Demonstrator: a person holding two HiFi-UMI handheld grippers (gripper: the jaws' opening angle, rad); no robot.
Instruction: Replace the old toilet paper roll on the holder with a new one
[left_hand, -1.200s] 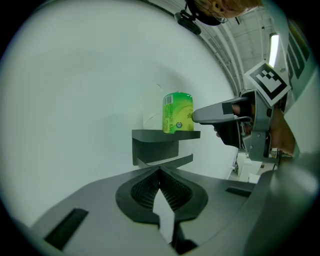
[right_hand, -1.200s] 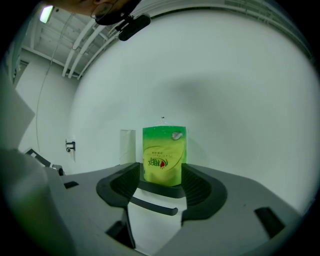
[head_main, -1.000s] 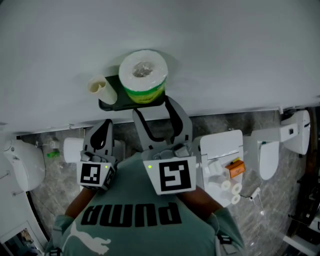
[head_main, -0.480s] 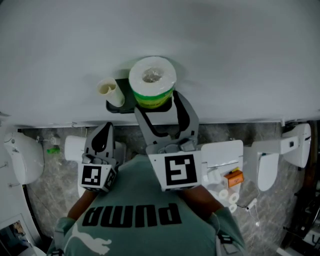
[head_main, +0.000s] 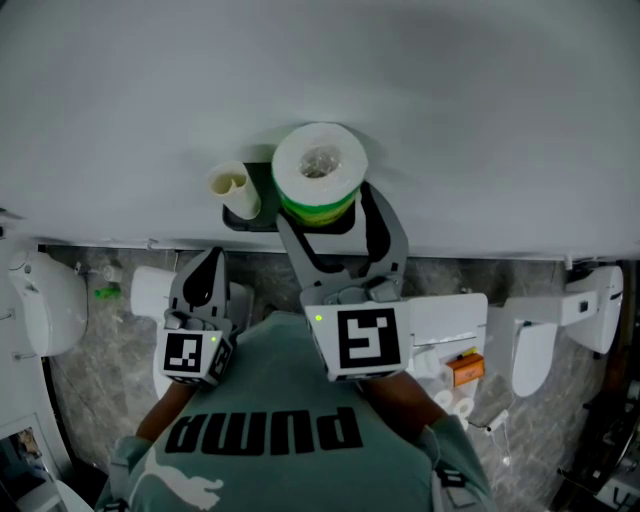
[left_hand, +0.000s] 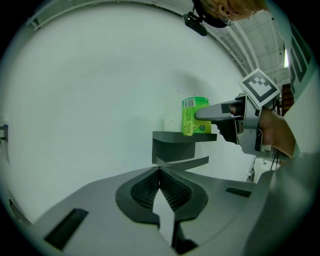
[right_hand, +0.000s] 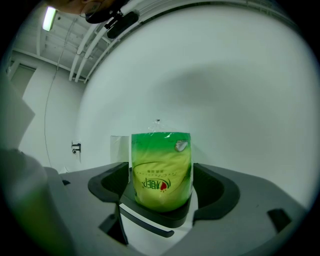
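A new roll in a green wrapper (head_main: 320, 172) stands upright on the dark wall holder's shelf (head_main: 262, 216). Beside it on the left stands the bare cardboard tube (head_main: 231, 190) of the old roll. My right gripper (head_main: 333, 212) reaches level to the shelf, one jaw on each side of the new roll (right_hand: 161, 167). Its jaws have just been opening and the pads do not press on the wrapper. My left gripper (head_main: 205, 290) hangs back lower left, shut and empty, its pads together (left_hand: 160, 172). From there I see the shelf (left_hand: 182, 142), the roll (left_hand: 192, 117) and the right gripper (left_hand: 220, 111).
The plain white wall (head_main: 450, 110) fills the space behind the holder. Below, on the marbled floor, are white toilet fixtures (head_main: 45, 300) (head_main: 540, 330), and a white lid (head_main: 445, 312) with an orange box (head_main: 467, 368) near small rolls.
The right gripper's jaws have spread wider around the wrapped roll, which stays standing on the shelf. The left gripper has barely moved.
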